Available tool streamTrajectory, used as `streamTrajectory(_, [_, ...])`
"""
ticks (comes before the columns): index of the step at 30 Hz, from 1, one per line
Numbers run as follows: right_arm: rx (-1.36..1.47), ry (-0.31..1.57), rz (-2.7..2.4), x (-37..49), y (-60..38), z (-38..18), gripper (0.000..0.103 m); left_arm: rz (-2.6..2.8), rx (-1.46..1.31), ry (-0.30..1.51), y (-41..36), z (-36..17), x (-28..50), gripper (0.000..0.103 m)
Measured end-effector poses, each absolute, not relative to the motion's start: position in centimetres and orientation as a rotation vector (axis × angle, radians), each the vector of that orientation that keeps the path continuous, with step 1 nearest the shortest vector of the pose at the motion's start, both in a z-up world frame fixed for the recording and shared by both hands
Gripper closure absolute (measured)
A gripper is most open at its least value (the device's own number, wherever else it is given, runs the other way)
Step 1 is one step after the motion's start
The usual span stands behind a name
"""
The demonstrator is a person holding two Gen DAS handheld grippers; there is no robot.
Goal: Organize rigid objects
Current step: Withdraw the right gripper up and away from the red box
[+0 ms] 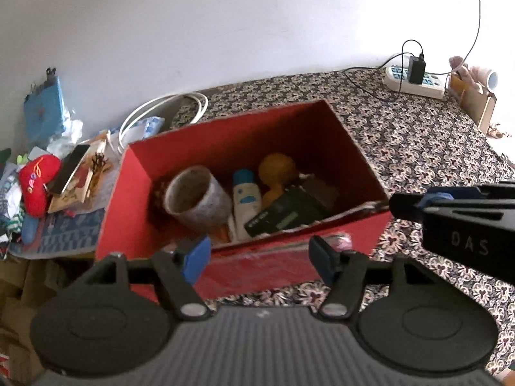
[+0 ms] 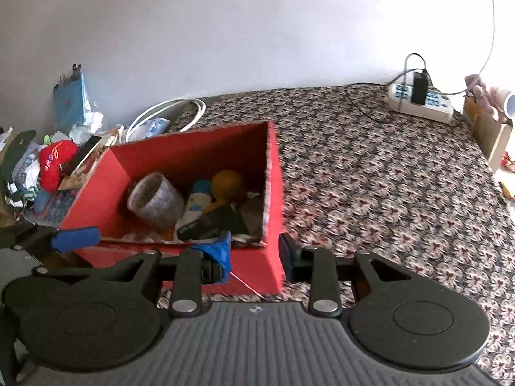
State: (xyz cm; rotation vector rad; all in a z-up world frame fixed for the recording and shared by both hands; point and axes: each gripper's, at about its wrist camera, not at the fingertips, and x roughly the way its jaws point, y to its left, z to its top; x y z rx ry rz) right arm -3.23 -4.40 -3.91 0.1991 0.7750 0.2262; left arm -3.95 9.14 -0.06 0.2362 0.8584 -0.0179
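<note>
Left wrist view: left gripper (image 1: 259, 255) jaws apart, nothing between the pads, held above the near wall of the open red cardboard box (image 1: 289, 267) on the patterned floral cloth (image 1: 418, 135). Inside the box: grey cylindrical cup (image 1: 196, 199) on its side, white bottle with blue cap (image 1: 246, 202), yellow rounded toy (image 1: 276, 170), black rectangular device (image 1: 283, 214).

Right wrist view: right gripper (image 2: 256, 255) jaws apart, pads straddling the box's near right corner, gripping nothing. White power strip (image 2: 421, 101) far right.
</note>
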Motion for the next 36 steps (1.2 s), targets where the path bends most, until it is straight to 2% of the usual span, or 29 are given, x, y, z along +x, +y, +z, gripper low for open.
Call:
streamTrajectory(13, [0.290,0.897,0.075,-5.2,-12.4,-7.1,0.086,-0.062,0.259,0.920,1.6,-2.6,-5.3,0.036])
streamTrajectory(25, [0.377,0.868,-0.051,-7.5,-18.6,-8.5,0.084,-0.090,0.322,0.964,-3.3,-4.5,-6.1,0.035])
streamTrajectory(36, [0.298,0.849,-0.105,-8.3,-19.7,-9.0,0.084,-0.067,0.326,0.991,-5.0,-5.0,-6.4,0.035])
